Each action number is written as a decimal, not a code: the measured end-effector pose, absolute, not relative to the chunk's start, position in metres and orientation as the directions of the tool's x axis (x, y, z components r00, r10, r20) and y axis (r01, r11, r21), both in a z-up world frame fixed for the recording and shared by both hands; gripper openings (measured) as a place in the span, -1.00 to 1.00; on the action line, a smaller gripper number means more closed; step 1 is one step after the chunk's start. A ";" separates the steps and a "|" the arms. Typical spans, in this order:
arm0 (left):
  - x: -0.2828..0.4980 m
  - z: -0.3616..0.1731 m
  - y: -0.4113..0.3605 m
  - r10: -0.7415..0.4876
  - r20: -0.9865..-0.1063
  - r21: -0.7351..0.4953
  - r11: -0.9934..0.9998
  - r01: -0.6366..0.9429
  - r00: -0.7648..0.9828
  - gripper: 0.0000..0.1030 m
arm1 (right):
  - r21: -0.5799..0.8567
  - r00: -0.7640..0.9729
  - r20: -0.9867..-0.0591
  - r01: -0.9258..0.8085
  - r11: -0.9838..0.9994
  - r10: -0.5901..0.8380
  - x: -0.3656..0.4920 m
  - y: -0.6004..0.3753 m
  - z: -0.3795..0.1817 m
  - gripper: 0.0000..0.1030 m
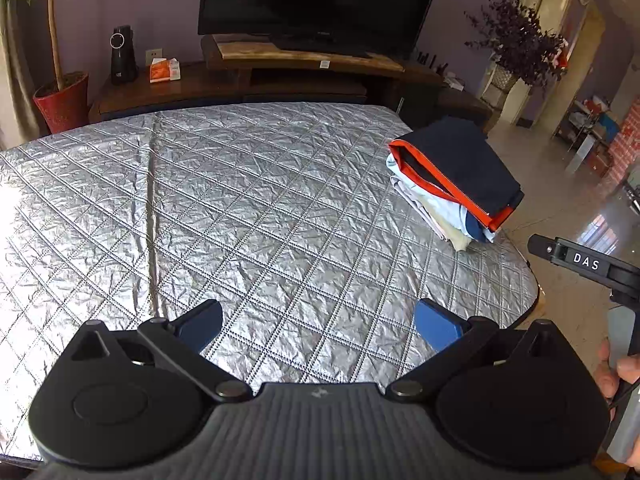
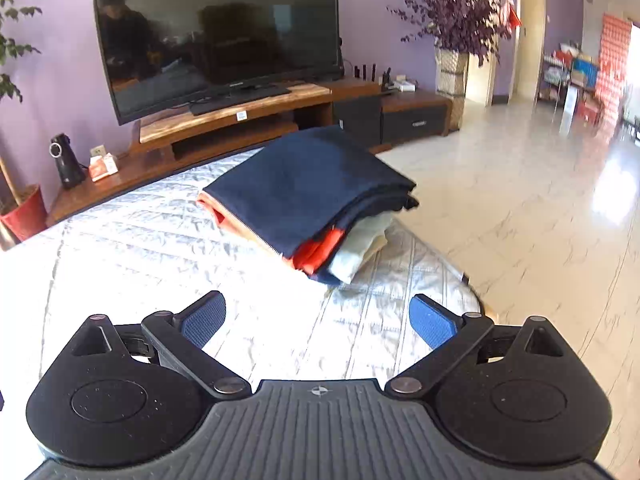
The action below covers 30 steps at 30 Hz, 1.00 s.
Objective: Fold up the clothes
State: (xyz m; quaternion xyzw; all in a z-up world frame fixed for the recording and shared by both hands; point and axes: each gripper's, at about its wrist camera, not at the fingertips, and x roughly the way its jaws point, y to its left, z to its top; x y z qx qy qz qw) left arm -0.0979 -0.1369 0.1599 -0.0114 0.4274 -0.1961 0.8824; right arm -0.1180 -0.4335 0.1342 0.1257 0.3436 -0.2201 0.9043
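Observation:
A stack of folded clothes (image 1: 456, 180) lies at the right edge of the silver quilted table cover (image 1: 240, 208); a navy garment with orange zip trim is on top, pale pieces beneath. In the right wrist view the same stack (image 2: 316, 200) lies ahead, past the fingers. My left gripper (image 1: 318, 328) hangs open above bare cover, well short of the stack, nothing between its blue pads. My right gripper (image 2: 318, 322) is open too, empty, above the cover in front of the stack. Part of the right gripper (image 1: 584, 260) and a hand (image 1: 616, 372) show at the left wrist view's right edge.
Behind the table stand a wooden TV stand (image 1: 312, 68) with a large television (image 1: 316, 0), a black appliance (image 1: 122, 56) and a tissue box (image 1: 164, 70). A potted plant in a red pot (image 1: 64, 104) stands at the left. Glossy tiled floor (image 2: 540, 208) spreads to the right.

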 end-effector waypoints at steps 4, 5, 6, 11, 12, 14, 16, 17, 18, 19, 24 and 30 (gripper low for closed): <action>-0.141 0.164 -0.152 -0.339 -0.769 -0.162 0.923 0.349 0.541 0.98 | -0.039 0.555 -0.748 0.512 0.858 -0.365 -0.139 -0.418 0.133 0.99; -0.151 0.164 -0.155 -0.337 -0.775 -0.160 0.923 0.350 0.535 0.98 | -0.068 0.546 -0.747 0.503 0.861 -0.378 -0.144 -0.414 0.135 0.99; -0.160 0.164 -0.157 -0.340 -0.776 -0.166 0.922 0.349 0.532 0.98 | -0.078 0.551 -0.741 0.498 0.864 -0.384 -0.151 -0.410 0.138 0.99; -0.197 0.175 -0.159 -0.335 -0.770 -0.164 0.926 0.339 0.543 0.98 | -0.044 0.612 -0.696 0.488 0.872 -0.377 -0.189 -0.401 0.169 0.99; -0.203 0.180 -0.160 -0.331 -0.767 -0.154 0.927 0.343 0.550 0.98 | -0.041 0.619 -0.690 0.485 0.873 -0.376 -0.194 -0.399 0.175 0.99; -0.216 0.192 -0.160 -0.325 -0.751 -0.137 0.928 0.345 0.576 0.98 | -0.032 0.636 -0.676 0.479 0.877 -0.372 -0.203 -0.394 0.187 0.99; -0.227 0.203 -0.157 -0.331 -0.735 -0.152 0.931 0.332 0.592 0.98 | -0.014 0.665 -0.653 0.469 0.883 -0.363 -0.217 -0.388 0.199 0.99; -0.233 0.208 -0.155 -0.336 -0.730 -0.165 0.932 0.324 0.595 0.98 | -0.008 0.675 -0.642 0.469 0.883 -0.364 -0.224 -0.386 0.204 0.99; -0.240 0.213 -0.153 -0.339 -0.727 -0.174 0.932 0.317 0.598 0.98 | -0.005 0.681 -0.634 0.471 0.882 -0.367 -0.231 -0.383 0.208 0.99; -0.247 0.218 -0.151 -0.337 -0.722 -0.173 0.933 0.315 0.604 0.98 | -0.004 0.684 -0.628 0.474 0.881 -0.371 -0.237 -0.381 0.212 0.99; -0.287 0.229 -0.152 -0.303 -0.700 -0.099 0.938 0.333 0.647 0.98 | -0.009 0.674 -0.631 0.490 0.872 -0.384 -0.271 -0.373 0.225 0.99; -0.339 0.226 -0.153 -0.344 -0.702 -0.114 0.919 0.378 0.624 0.98 | 0.012 0.696 -0.610 0.486 0.874 -0.379 -0.321 -0.361 0.236 0.99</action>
